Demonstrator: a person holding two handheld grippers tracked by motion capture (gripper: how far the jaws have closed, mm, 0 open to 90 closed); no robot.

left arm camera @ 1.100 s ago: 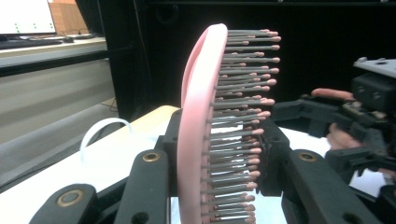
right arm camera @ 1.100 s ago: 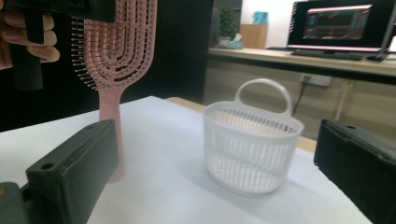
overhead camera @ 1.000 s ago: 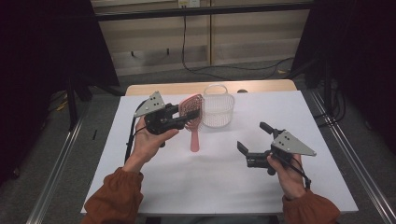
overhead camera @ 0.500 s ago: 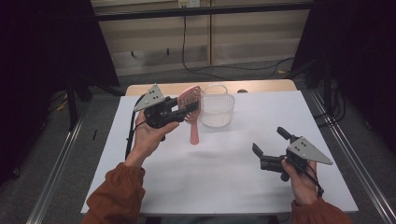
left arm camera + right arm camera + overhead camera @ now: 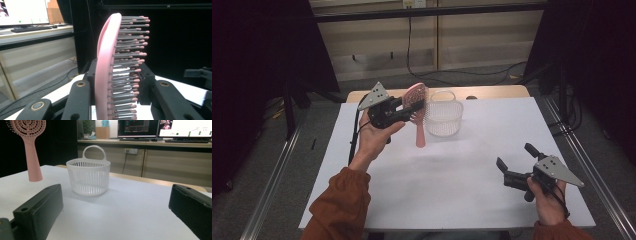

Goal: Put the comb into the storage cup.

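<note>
- High view: the left gripper is raised above the far left part of the white table, clamped on the head of a pink hairbrush. The brush hangs upright in the air, head up and handle pointing down, clear of the tabletop. Just beside it, on its right, stands a white slotted basket with a small loop handle, resting on the table near the far edge. The right gripper sits low over the near right corner, well apart from the brush and basket, its jaws spread with nothing between them.
- Left gripper view: the hairbrush stands edge-on between the two black jaws, its pink back to the left and the rows of pink-tipped bristles pointing right. The jaws press against the brush head from both sides.
- Right gripper view: the two black jaws stand wide apart. Beyond them the basket stands on the table, and the hairbrush hangs at upper left, its handle end above the surface.
</note>
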